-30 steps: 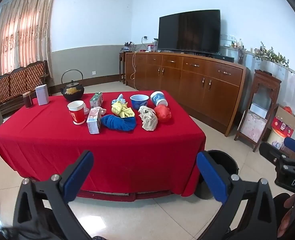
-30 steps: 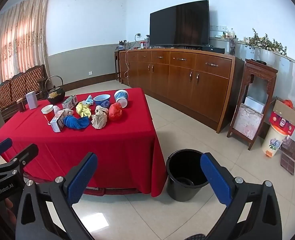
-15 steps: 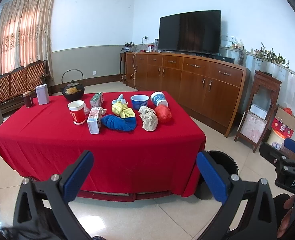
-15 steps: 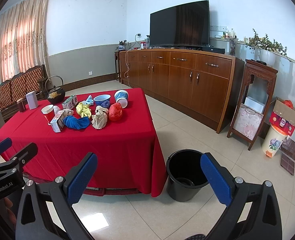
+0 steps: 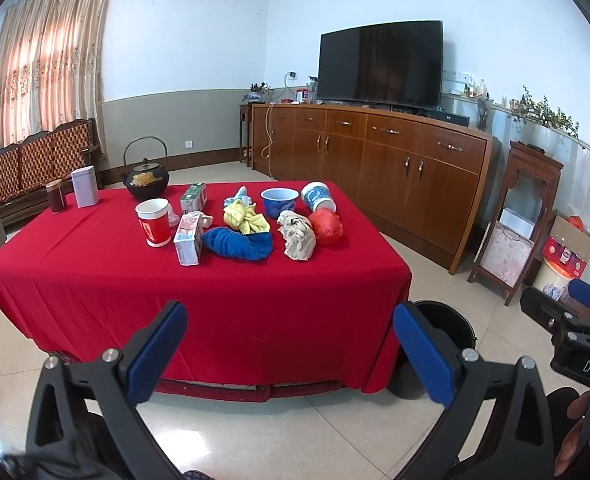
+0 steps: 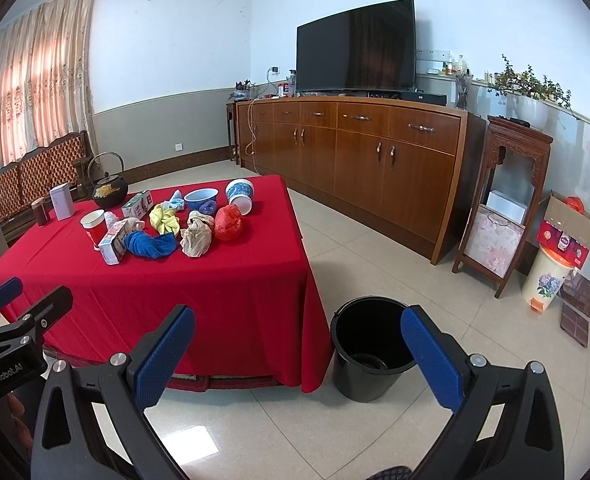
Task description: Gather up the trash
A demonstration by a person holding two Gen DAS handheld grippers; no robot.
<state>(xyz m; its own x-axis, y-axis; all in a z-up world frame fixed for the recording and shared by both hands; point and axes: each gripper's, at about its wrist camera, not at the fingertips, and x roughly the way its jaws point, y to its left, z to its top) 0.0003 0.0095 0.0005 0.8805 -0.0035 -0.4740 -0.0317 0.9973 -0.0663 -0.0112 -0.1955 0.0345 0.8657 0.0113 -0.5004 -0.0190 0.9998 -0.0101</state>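
A red-clothed table (image 5: 95,280) (image 6: 235,280) holds trash: a red paper cup (image 5: 153,222), milk cartons (image 5: 189,239), a blue cloth (image 5: 239,242), a yellow wad (image 5: 245,216), a beige crumpled bag (image 5: 297,236) (image 6: 197,238), a red bag (image 5: 327,226) (image 6: 228,222), a blue bowl (image 5: 279,201) and a tipped blue-white cup (image 5: 319,196). A black bucket (image 6: 369,350) (image 5: 451,328) stands on the floor at the table's right corner. My left gripper (image 5: 291,354) and right gripper (image 6: 299,358) are both open and empty, well short of the table.
A black teapot (image 5: 146,178), a white tin (image 5: 85,187) and a dark jar (image 5: 56,196) stand at the table's far left. A wooden sideboard (image 6: 355,152) with a TV lines the right wall. A wooden stand (image 6: 503,208), a bin and a carton sit far right.
Both views have crept very slightly closer to the table. Both grippers stay open and empty.
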